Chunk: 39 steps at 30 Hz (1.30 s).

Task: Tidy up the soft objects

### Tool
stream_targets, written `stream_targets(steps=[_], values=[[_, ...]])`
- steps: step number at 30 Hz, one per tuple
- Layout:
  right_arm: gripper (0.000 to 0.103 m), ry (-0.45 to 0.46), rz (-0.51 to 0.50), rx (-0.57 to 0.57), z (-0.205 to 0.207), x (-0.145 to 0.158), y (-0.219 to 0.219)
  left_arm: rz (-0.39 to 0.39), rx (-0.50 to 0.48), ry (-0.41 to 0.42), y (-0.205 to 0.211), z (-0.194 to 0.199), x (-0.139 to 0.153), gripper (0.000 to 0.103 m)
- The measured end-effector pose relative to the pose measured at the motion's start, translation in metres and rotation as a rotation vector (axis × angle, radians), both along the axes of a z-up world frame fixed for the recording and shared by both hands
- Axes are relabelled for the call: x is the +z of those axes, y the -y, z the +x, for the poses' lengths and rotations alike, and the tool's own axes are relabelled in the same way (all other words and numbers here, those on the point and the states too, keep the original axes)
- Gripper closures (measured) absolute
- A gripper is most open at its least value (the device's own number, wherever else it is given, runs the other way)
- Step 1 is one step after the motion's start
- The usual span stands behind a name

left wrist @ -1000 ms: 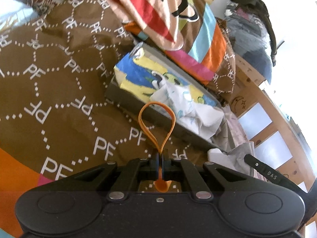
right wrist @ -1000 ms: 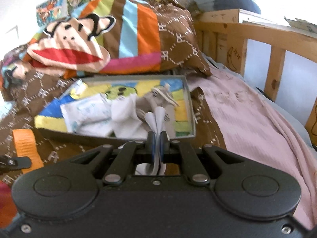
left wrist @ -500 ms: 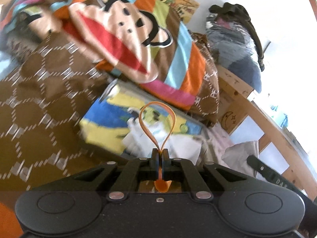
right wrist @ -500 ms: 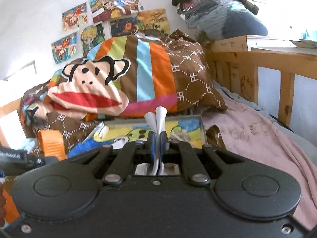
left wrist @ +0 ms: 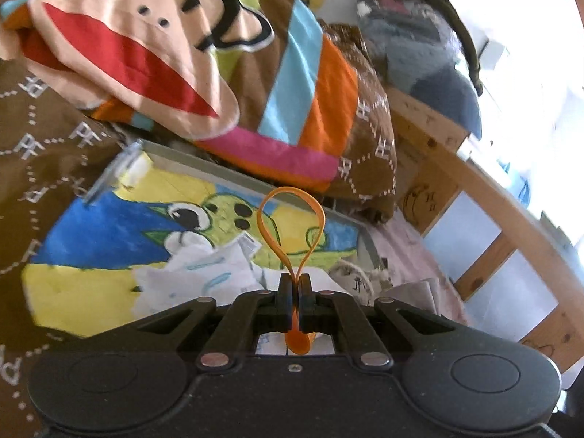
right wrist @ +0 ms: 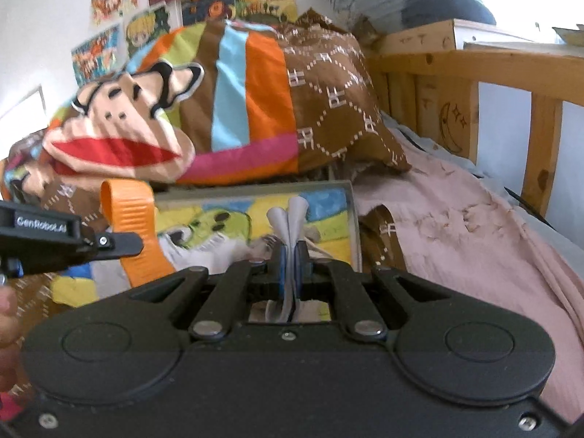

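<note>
My left gripper [left wrist: 294, 283] is shut on an orange ribbed band [left wrist: 291, 215], whose loop stands up beyond the fingertips. It hovers over the near side of a grey shallow tray [left wrist: 219, 169] with a blue, yellow and green cartoon lining. White cloths [left wrist: 204, 273] lie crumpled in the tray. My right gripper [right wrist: 290, 253] is shut on a pale grey band [right wrist: 290, 215], folded and poking up between the pads, near the tray [right wrist: 255, 190]. In the right wrist view the left gripper [right wrist: 122, 244] comes in from the left with the orange band [right wrist: 137, 230].
A striped monkey-face pillow [left wrist: 153, 54] lies just behind the tray on the brown patterned bedspread [left wrist: 43, 138]. A pink blanket [right wrist: 456, 226] covers the right side. The wooden bed rail [right wrist: 511, 62] and a pile of clothes [left wrist: 419, 47] stand beyond. A person's fingers [right wrist: 7, 323] show at the left edge.
Both grippers have moved toward the tray and pillow, still shut on their bands. The left gripper now hangs over the tray and reaches further into the right wrist view.
</note>
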State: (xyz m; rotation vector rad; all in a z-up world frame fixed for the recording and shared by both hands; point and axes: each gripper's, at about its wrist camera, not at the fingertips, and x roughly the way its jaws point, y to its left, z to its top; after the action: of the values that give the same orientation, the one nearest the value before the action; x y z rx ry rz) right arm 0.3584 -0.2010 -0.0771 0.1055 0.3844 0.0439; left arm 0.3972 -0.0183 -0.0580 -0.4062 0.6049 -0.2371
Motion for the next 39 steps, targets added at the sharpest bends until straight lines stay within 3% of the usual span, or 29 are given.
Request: stream_targets(steps=[11, 19, 21, 23, 27, 34, 36, 38, 39], values=[[0.102, -0.102, -0.078, 0.014, 0.031, -0.033, -0.015, 0.108, -0.023, -0.085, 0.025, 0.028, -0.032, 0.099], [0.098, -0.098, -0.098, 0.000, 0.028, -0.032, -0.014, 0.166, -0.007, -0.117, 0.025, 0.030, -0.022, 0.080], [0.090, -0.098, -0.105, -0.008, 0.024, -0.029, -0.012, 0.173, -0.008, -0.119, 0.024, 0.029, -0.017, 0.076], [0.073, -0.092, -0.108, -0.018, 0.021, -0.027, -0.010, 0.179, -0.009, -0.113, 0.024, 0.027, -0.012, 0.075], [0.067, -0.089, -0.102, -0.026, 0.017, -0.024, -0.006, 0.172, 0.000, -0.103, 0.018, 0.021, -0.003, 0.068], [0.047, -0.054, -0.107, -0.028, 0.004, -0.012, -0.002, 0.158, 0.026, -0.066, 0.007, 0.007, 0.013, 0.053], [0.036, -0.039, -0.099, -0.032, -0.001, -0.007, 0.000, 0.157, 0.040, -0.052, 0.003, 0.001, 0.018, 0.049], [0.012, -0.015, -0.093, -0.035, -0.008, -0.001, 0.001, 0.158, 0.053, -0.036, -0.001, -0.005, 0.025, 0.046], [0.005, 0.004, -0.089, -0.040, -0.012, 0.002, 0.001, 0.157, 0.059, -0.027, -0.003, -0.008, 0.028, 0.043]])
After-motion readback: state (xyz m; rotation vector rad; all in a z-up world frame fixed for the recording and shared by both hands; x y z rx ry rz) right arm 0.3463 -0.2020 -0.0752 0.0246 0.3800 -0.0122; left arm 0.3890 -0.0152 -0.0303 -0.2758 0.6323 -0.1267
